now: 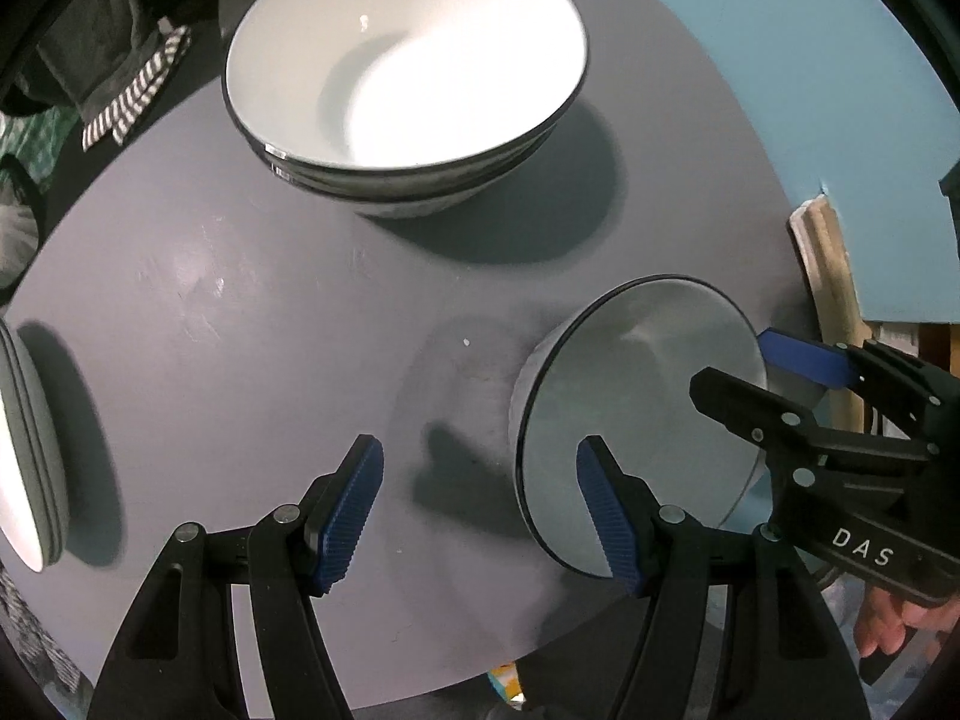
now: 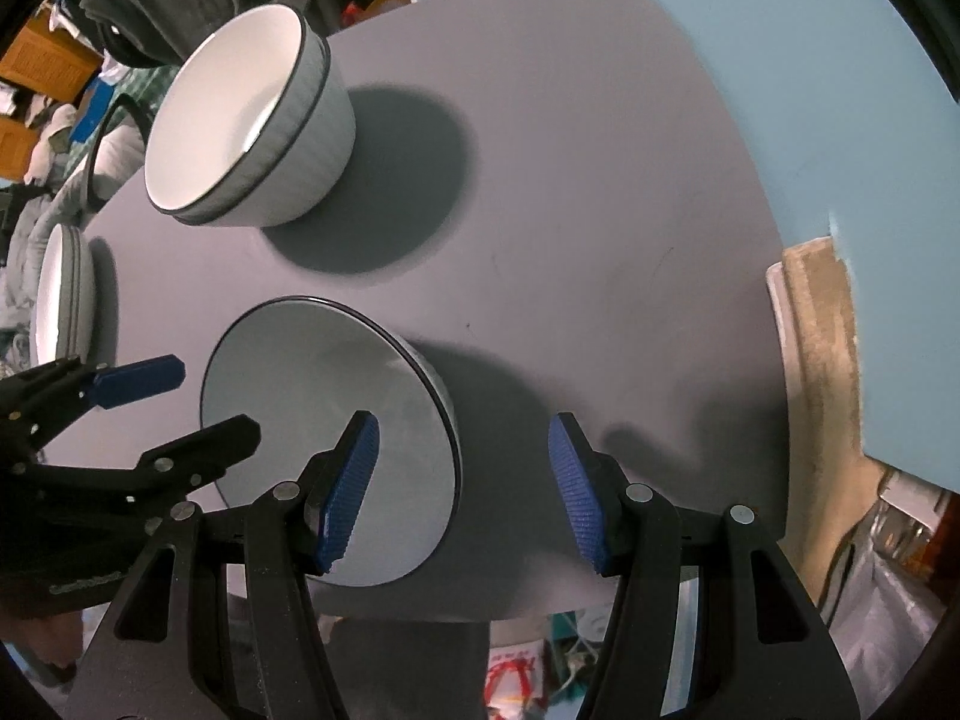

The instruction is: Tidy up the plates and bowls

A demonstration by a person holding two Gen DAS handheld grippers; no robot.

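Note:
A small grey bowl (image 1: pixel 636 414) with a dark rim stands on the grey round table (image 1: pixel 252 324); it also shows in the right wrist view (image 2: pixel 324 438). A stack of white bowls (image 1: pixel 408 66) with dark rims stands at the back, also seen from the right wrist (image 2: pixel 240 120). A stack of plates (image 1: pixel 30 450) lies at the left edge, also in the right wrist view (image 2: pixel 66 294). My left gripper (image 1: pixel 480 510) is open, its right finger over the small bowl's near rim. My right gripper (image 2: pixel 462 486) is open, straddling the bowl's right rim; it also shows in the left wrist view (image 1: pixel 750 366).
A light blue wall (image 1: pixel 810 60) runs behind and to the right of the table. A wooden trim piece (image 2: pixel 816 348) stands by the table's right edge. Clothes and clutter (image 2: pixel 72 120) lie beyond the left side. Bags and packaging (image 2: pixel 516 678) lie on the floor below.

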